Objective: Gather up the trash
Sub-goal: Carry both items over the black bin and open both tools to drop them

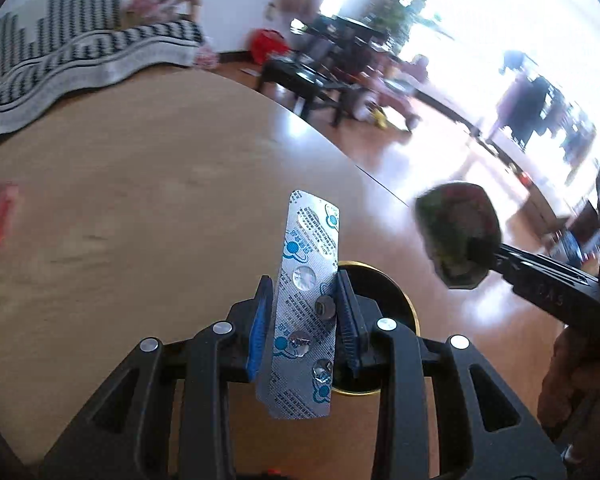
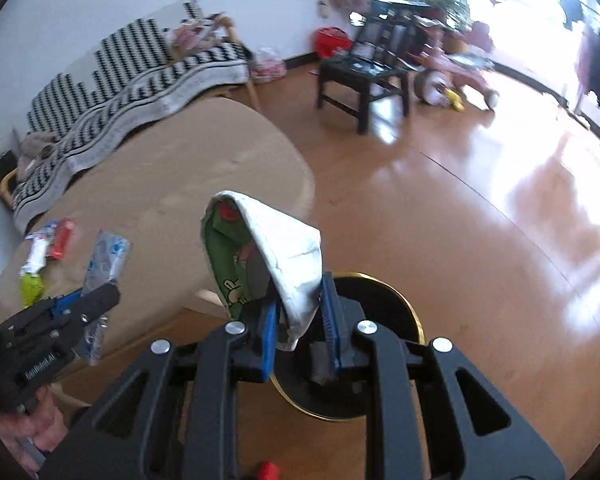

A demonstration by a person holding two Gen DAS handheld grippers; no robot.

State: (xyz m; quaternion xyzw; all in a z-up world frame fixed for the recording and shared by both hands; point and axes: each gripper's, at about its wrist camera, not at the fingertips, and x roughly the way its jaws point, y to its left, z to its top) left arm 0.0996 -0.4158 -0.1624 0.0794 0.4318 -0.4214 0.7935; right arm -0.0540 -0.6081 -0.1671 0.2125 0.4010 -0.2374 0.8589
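Left hand-held gripper (image 1: 304,320) clamped on a silver blister pack (image 1: 306,304), right hand-held gripper (image 2: 298,316) clamped on a folded green-and-white wrapper (image 2: 264,256), both above a gold-rimmed black bin (image 2: 400,312); beyond, wrappers (image 2: 48,248) on the bench (image 2: 172,184).

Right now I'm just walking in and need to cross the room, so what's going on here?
A person is collecting trash with two tools. The left hand-held gripper is shut on a foil pill strip; the right hand-held gripper is shut on a crumpled snack wrapper. Both hang above a black, gold-rimmed bin on the floor. More wrappers lie on the round table.
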